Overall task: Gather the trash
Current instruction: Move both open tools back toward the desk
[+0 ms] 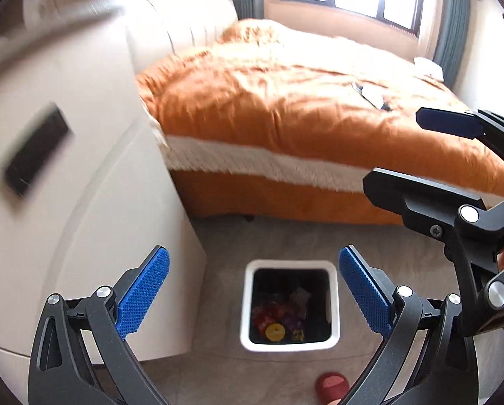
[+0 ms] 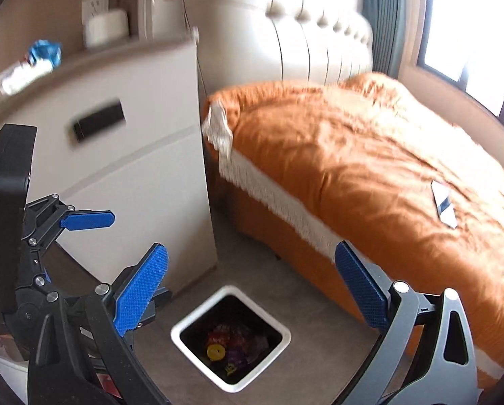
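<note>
Bed with orange quilt and white fringed band (image 1: 302,108) ahead of and right of both finger pairs. Cream bedside cabinet with black recessed handle (image 2: 143,141) left of fingers, beside bed. White square bin with black liner (image 1: 290,303) on grey floor, below and between spread fingers of both tools; colourful crumpled wrappers (image 2: 231,347) lie inside bin. Left gripper (image 1: 253,290) released, holding nothing. Right gripper (image 2: 252,287) released, holding nothing. Small red object (image 1: 331,384) on floor nearer than bin, unidentifiable.
</note>
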Tool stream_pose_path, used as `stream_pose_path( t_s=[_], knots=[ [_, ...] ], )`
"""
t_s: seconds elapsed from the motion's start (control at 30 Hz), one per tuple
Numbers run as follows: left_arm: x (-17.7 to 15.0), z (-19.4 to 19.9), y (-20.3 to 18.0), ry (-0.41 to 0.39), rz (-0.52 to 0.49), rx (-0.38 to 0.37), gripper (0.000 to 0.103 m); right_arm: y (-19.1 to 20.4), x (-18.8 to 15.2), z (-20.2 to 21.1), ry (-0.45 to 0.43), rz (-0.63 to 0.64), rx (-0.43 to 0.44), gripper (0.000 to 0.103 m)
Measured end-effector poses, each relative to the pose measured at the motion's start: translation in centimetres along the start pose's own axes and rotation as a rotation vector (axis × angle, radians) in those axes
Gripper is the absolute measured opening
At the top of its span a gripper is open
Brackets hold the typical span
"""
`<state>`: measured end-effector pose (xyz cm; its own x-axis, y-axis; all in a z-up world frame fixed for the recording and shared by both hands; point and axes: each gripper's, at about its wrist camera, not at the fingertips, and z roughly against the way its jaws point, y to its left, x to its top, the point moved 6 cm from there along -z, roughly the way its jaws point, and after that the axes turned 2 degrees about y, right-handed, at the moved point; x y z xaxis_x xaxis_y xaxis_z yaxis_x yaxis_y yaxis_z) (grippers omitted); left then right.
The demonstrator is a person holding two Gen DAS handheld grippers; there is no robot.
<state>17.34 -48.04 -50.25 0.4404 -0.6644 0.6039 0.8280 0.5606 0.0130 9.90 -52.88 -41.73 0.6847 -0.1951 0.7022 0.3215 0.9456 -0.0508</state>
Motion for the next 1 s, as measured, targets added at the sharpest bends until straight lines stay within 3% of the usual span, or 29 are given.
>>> stream_pose_path(
  t_s=[0.17, 0.3, 0.53, 0.83, 1.0],
  knots=[
    [2.7, 6.0, 1.3, -0.044, 0.081, -0.026, 0.099, 1.2, 4.2, 4.8, -0.086, 0.027, -0.012, 0.099],
    [4.5, 10.9, 2.2, -0.09, 0.113, 0.01, 0.099, 2.8, 6.9, 8.5, -0.146, 0.064, -0.01, 0.099],
    [5.9, 19.2, 6.5, -0.156, 0.141, 0.137, 0.098, 7.5, 12.4, 13.4, -0.253, 0.116, 0.065, 0.099],
    [5.2, 29.3, 16.2, -0.21, 0.23, 0.342, 0.098, 16.3, 20.4, 17.6, -0.407, 0.17, 0.211, 0.099],
    [3.3, 33.0, 23.0, -0.213, 0.31, 0.462, 0.098, 21.0, 22.7, 17.4, -0.42, 0.2, 0.273, 0.099]
  ],
)
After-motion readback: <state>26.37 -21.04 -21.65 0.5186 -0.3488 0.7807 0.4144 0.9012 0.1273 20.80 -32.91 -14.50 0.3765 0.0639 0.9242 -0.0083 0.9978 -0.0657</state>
